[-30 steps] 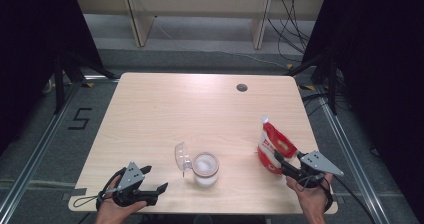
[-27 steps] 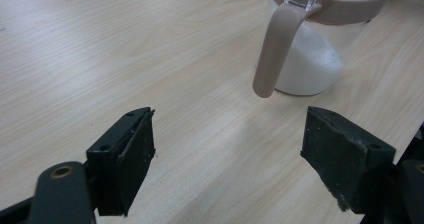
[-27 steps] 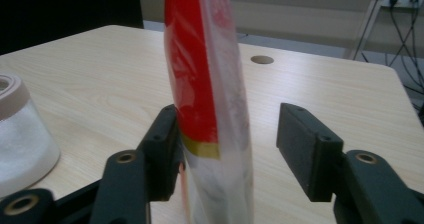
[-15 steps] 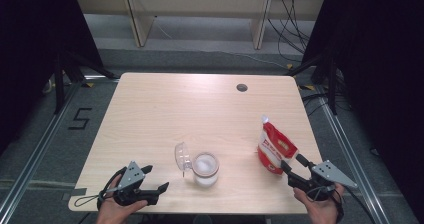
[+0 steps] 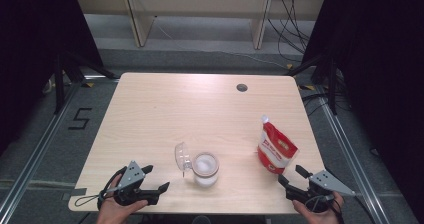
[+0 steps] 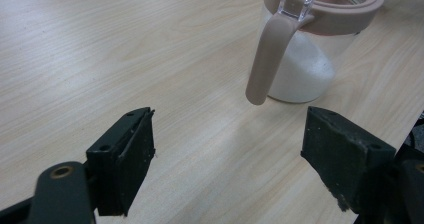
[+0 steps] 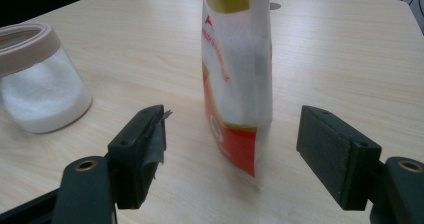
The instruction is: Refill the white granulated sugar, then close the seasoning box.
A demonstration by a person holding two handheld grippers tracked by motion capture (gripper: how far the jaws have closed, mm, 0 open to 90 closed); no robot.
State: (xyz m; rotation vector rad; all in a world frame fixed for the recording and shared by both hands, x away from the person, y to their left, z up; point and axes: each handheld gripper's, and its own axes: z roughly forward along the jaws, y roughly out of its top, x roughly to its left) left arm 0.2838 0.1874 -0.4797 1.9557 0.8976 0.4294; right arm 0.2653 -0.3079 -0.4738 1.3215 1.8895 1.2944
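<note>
While a pale wooden tabletop (image 5: pixel 165 114) carries everything, a red-and-white pouch (image 5: pixel 275 148) stands upright to the right of the jar (image 5: pixel 205 168). That clear jar, part filled with white grains, has its lid (image 5: pixel 182 156) flipped open. Both the left gripper (image 5: pixel 153 178) and right gripper (image 5: pixel 290 175) have fingers spread wide, holding nothing. Pouring looks done; closing likely remains.

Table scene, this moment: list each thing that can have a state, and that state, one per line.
jar: upright on the table, partly filled with white granules.
jar lid: flipped open, tilted up at the jar's left side.
pouch: standing upright, apart from the jar, top corner looks cut open.
left gripper: open, holding nothing, short of the jar.
right gripper: open, holding nothing, jaws just short of the pouch.
</note>
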